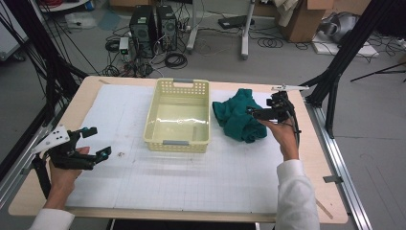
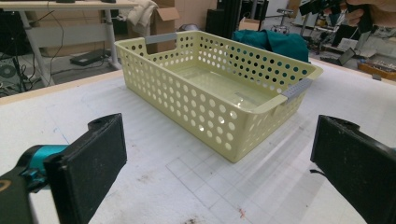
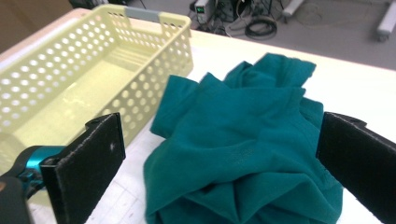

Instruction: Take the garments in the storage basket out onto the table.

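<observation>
Two claws in play, one view at a time.

High view: left claw [image 1: 95,142] sits near the table's [image 1: 201,182] left edge, jaws spread wide, nothing between them, resting idle. Right claw [image 1: 256,113] is toward the right edge, at the green cloth [image 1: 238,119], which lies crumpled on the table just right of the yellow basket [image 1: 178,142]. Basket sits mid-table w/ nothing in it.

Left gripper view: both jaws far apart, bare table between, basket [image 2: 196,100] ahead; cloth [image 2: 275,41] peeks over its far rim.

Right gripper view: jaws wide open, bracketing the cloth [image 3: 243,144] w/o pinching it. Can't tell if the pads already touch fabric. Basket [image 3: 70,84] is just beside the cloth, on the left jaw's side.

Judgement: step in hand looks like the approach for a grab on the cloth, prob. to move it into the basket; not yet gripped. Next move calls for pushing down into the bunched middle, closing on a thick fold so the whole heap lifts, then clearing the basket's rim.
</observation>
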Available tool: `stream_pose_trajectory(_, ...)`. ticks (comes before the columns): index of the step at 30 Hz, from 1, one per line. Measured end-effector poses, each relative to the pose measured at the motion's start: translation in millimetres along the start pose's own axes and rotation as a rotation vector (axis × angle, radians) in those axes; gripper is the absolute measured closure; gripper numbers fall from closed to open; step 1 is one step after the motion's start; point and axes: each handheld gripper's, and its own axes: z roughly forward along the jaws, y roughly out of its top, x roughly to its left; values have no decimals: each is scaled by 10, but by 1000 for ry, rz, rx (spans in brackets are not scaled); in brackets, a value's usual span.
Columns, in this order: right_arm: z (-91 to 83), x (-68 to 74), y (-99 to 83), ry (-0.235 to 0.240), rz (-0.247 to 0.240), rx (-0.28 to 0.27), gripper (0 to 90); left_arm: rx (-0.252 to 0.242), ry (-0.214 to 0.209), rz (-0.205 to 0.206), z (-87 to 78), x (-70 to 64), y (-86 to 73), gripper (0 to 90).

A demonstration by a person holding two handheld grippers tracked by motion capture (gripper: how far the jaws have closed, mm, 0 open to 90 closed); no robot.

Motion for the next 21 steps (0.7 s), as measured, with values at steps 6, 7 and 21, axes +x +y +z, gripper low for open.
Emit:
stream_pose_trajectory(6, -115, 115, -33, 6, -55, -42, 5, -7, -11, 1, -2, 7, 3, 39)
stream_pose_trajectory(7, -132, 139, -43, 8, -67, -49, 5, -8, -11, 1, -5, 7, 3, 39)
stream_pose_trajectory(21, -397, 389, -374, 58, -122, -135, 5, -10, -31, 22, -9, -6, 11, 39)
